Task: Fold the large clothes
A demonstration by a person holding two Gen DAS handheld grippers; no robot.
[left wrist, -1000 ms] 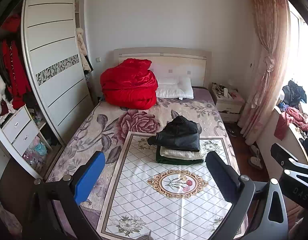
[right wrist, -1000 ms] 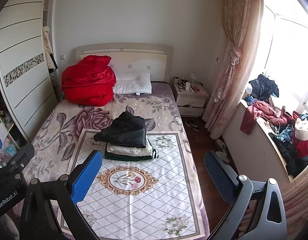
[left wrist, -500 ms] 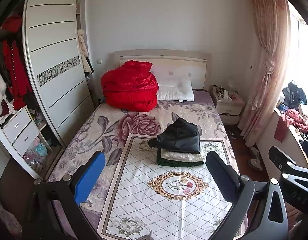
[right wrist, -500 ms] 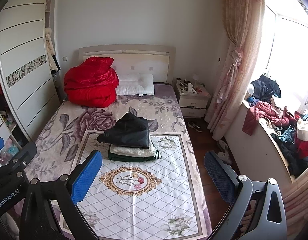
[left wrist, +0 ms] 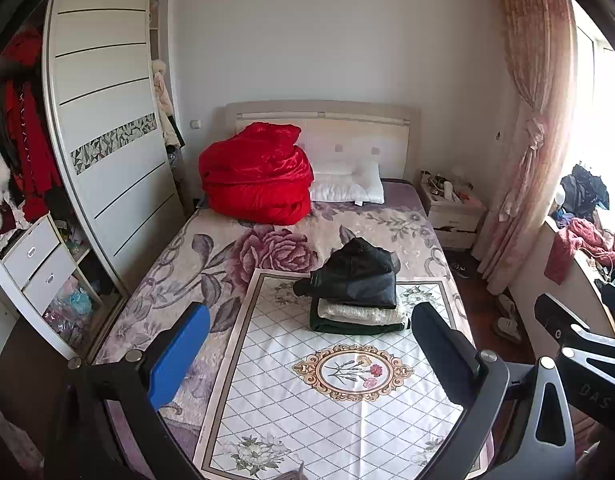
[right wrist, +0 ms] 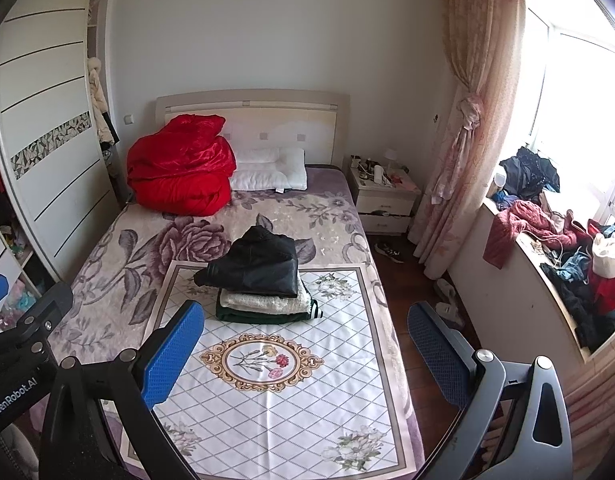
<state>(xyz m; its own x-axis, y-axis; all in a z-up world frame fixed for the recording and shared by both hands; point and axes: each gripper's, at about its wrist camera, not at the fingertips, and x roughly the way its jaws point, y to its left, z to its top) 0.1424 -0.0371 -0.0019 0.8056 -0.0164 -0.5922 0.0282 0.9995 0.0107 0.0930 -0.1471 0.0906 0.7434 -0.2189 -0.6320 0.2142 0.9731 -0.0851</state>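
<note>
A stack of folded clothes lies on the bed's white patterned cloth (left wrist: pixel 339 408): a black jacket (left wrist: pixel 355 276) on top, a cream garment (left wrist: pixel 363 312) under it, a dark green one (left wrist: pixel 347 326) at the bottom. The stack also shows in the right wrist view (right wrist: pixel 259 276). My left gripper (left wrist: pixel 307 356) is open and empty, held above the near end of the bed. My right gripper (right wrist: pixel 303 352) is open and empty, beside the left one, over the bed's right part. A heap of unfolded clothes (right wrist: pixel 547 232) lies on the window ledge at right.
A red quilt (left wrist: pixel 255 176) and white pillows (left wrist: pixel 347 188) lie at the headboard. A wardrobe (left wrist: pixel 103 152) with open drawers stands left. A nightstand (right wrist: pixel 383 196), a tied curtain (right wrist: pixel 463 152) and shoes (right wrist: pixel 391 252) on the wooden floor are right of the bed.
Both cameras have tilted up slightly, so the bed and clothes stack sit a little lower in view. Both grippers stay open and empty.
</note>
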